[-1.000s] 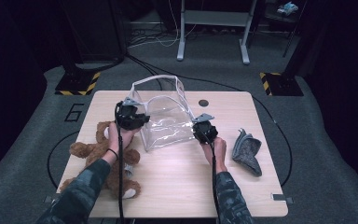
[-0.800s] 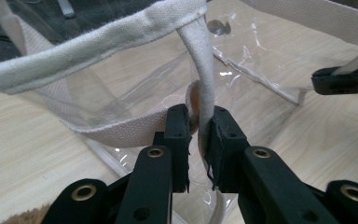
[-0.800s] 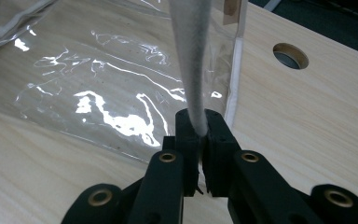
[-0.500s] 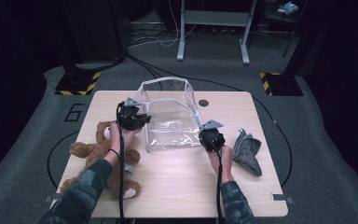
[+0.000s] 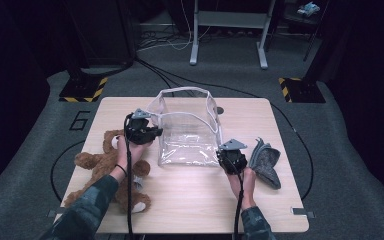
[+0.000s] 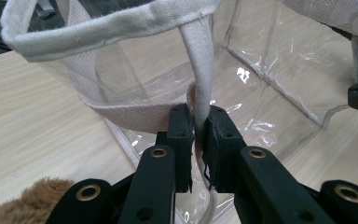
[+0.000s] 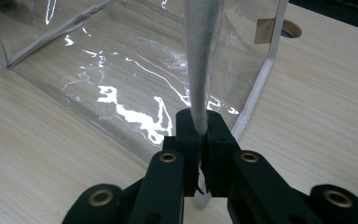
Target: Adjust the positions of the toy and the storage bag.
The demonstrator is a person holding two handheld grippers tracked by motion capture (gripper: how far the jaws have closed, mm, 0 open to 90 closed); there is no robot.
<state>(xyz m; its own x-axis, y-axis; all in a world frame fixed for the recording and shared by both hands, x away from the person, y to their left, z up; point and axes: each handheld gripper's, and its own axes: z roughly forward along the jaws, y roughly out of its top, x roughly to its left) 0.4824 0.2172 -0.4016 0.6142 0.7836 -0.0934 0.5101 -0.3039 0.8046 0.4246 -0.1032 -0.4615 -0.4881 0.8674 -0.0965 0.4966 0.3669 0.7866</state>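
Apparently, bag strap point(image 6: 200, 70) between both jaws.

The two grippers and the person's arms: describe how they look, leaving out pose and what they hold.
Both the left gripper and the right gripper are black, each topped by a grey three-cornered plate and trailing a black cable. Their jaws are black bars with brass-ringed holes. The sleeves are dark and patterned; the left wrist wears a dark band.

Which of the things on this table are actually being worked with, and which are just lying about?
In use:
- clear bag, its white straps pinched by both grippers
- left hand-held gripper
- right hand-held gripper

Lying about:
- teddy bear
- grey cloth
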